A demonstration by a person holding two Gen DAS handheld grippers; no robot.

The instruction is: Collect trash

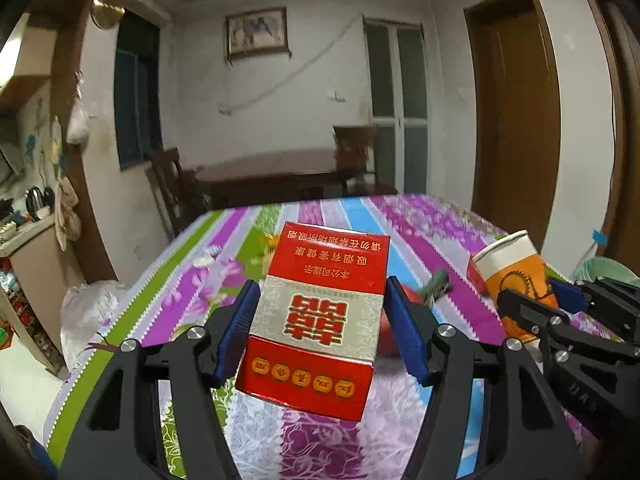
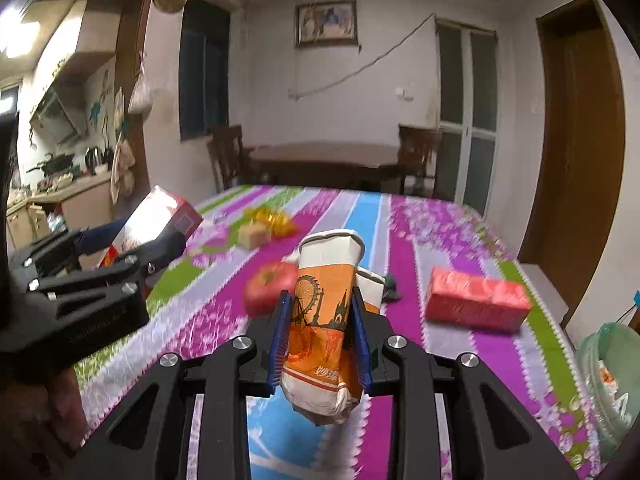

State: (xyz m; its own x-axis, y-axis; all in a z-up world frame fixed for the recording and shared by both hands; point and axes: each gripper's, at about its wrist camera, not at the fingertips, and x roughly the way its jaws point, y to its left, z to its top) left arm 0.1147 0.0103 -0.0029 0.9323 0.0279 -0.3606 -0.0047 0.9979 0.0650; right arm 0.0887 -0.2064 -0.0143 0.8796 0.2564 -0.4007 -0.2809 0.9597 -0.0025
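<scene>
My left gripper (image 1: 320, 328) is shut on a red and silver cigarette box (image 1: 316, 316) and holds it above the striped floral tablecloth (image 1: 224, 240). My right gripper (image 2: 320, 340) is shut on a crushed orange and white paper cup (image 2: 324, 320), lifted off the table. The cup (image 1: 516, 276) and right gripper (image 1: 568, 320) show at the right of the left wrist view. The box (image 2: 156, 220) and left gripper (image 2: 100, 280) show at the left of the right wrist view.
On the cloth lie a red tomato-like thing (image 2: 268, 284), a red pack (image 2: 476, 304), a small tan block (image 2: 252, 234), yellow wrapper scraps (image 2: 272, 218) and a dark green scrap (image 2: 390, 290). A green bin with a bag (image 2: 612, 376) stands at the table's right. A dark dining table (image 2: 324, 160) is behind.
</scene>
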